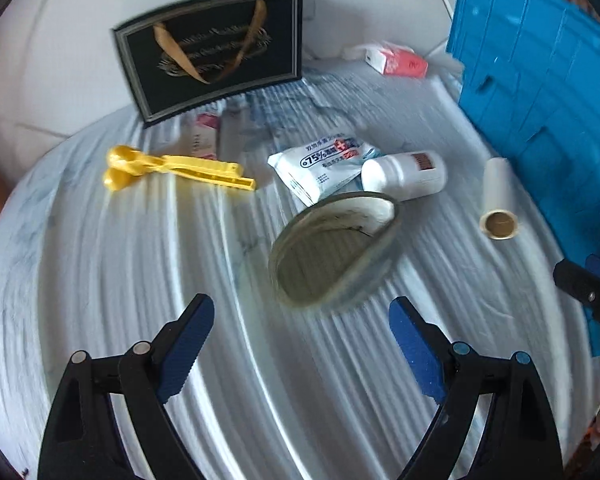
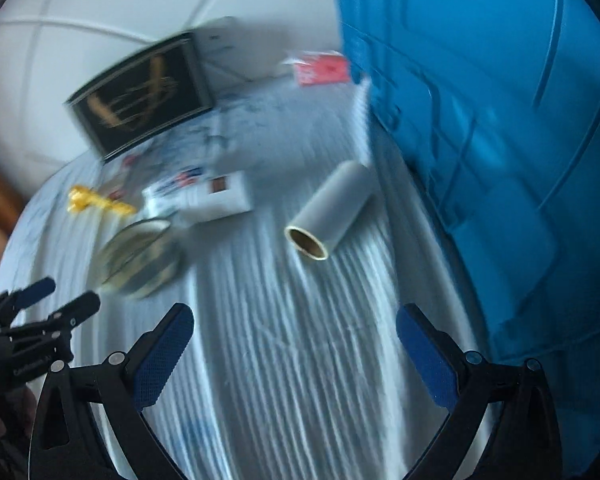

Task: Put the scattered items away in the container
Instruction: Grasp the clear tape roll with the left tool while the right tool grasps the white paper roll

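Both my left gripper [image 1: 302,346] and right gripper [image 2: 296,354] hang spread wide, grasping nothing. Ahead of my left fingers lie yellow tongs [image 1: 172,168], a case [image 1: 334,246], a bottle [image 1: 404,176]. Beyond my right fingers a roll [image 2: 330,210] lies beside the blue bin [image 2: 500,140].

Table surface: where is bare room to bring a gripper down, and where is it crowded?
Bare: the near strip of table under the open left gripper, and left of the yellow clip. Crowded: shoe, white bottle and wipes packet cluster mid-table; paper roll lies beside the blue crate.
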A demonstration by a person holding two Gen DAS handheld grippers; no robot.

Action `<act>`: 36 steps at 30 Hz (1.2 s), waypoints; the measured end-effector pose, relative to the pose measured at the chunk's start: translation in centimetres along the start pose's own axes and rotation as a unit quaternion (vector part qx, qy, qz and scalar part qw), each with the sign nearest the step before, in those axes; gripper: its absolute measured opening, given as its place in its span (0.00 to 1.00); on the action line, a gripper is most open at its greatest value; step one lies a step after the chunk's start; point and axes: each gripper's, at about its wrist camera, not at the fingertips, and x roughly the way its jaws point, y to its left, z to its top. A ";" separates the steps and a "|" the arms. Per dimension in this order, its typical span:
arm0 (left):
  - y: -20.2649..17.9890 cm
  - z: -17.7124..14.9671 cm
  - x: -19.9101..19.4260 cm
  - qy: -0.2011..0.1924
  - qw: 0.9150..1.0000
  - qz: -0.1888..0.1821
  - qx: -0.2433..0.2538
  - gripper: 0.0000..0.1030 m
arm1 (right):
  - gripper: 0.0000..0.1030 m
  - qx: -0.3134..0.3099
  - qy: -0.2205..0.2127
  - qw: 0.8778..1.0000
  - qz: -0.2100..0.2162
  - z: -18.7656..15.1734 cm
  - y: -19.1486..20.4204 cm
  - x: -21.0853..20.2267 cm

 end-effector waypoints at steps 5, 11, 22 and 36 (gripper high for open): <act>1.2 0.7 3.5 -0.015 0.999 -0.037 0.004 0.87 | 1.00 0.065 -0.023 0.997 -0.037 0.6 -1.1 4.6; 0.4 2.2 5.5 -0.016 0.998 -0.064 0.000 0.87 | 1.00 0.110 -0.017 0.992 -0.062 2.5 -2.2 8.9; -1.5 3.1 7.8 -0.005 0.999 -0.037 -0.002 0.86 | 0.90 0.056 -0.011 0.993 -0.103 3.3 -1.0 12.5; -2.6 2.2 7.9 -0.001 1.000 -0.002 0.009 0.82 | 0.53 0.014 -0.011 0.997 -0.076 3.7 -0.6 12.4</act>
